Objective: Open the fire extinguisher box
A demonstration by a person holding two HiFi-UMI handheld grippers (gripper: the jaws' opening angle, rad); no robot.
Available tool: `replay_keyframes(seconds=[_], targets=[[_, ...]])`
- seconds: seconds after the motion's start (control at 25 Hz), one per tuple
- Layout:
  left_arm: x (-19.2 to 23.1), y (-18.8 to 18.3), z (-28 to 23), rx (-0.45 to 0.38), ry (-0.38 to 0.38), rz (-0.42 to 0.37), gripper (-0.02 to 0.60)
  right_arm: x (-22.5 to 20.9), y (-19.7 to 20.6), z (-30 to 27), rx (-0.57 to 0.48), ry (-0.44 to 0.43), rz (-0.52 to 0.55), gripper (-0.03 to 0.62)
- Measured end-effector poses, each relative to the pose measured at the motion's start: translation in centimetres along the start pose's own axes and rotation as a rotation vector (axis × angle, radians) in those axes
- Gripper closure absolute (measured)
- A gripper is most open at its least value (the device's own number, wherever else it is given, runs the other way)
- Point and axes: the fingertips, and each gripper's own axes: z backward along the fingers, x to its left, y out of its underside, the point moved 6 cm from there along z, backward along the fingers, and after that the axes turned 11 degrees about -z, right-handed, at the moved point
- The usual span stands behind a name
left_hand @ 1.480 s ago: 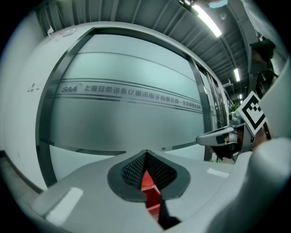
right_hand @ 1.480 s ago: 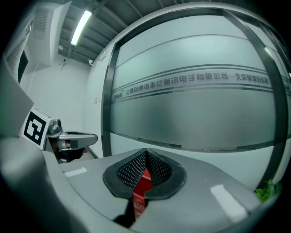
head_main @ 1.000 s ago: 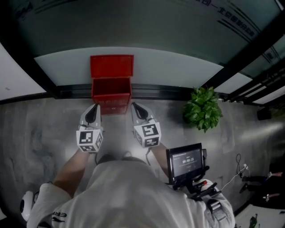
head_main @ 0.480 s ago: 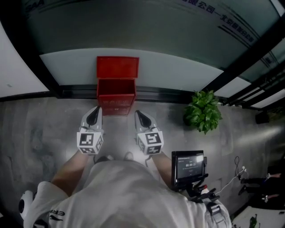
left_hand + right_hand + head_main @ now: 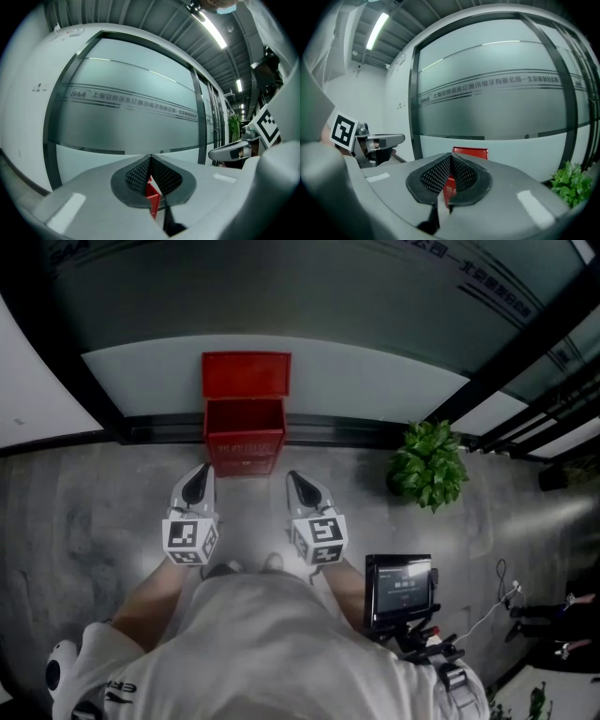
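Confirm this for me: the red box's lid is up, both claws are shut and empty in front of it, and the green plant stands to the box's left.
One thing is wrong: the green plant stands to the right of the red box, as the head view shows. The rest holds: the lid is up, and the left claw and right claw are shut and empty in front of the box.

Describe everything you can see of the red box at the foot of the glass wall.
The red box looks like painted metal, a squarish case standing on the grey floor against the frosted glass wall. Its lid is swung up and back against the glass, so the red inside shows; no contents can be made out. Pale print marks its front. Nothing touches it: the left gripper and right gripper hang short of it, both shut.
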Motion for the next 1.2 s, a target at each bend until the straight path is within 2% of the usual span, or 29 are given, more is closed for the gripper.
replay_keyframes(seconds=[1.2], targets=[[-1.4, -0.9, 0.2, -0.013, -0.002, -0.007, 0.58, -1.0, -0.7, 1.5, 0.005, -0.001, 0.012, 0.583]])
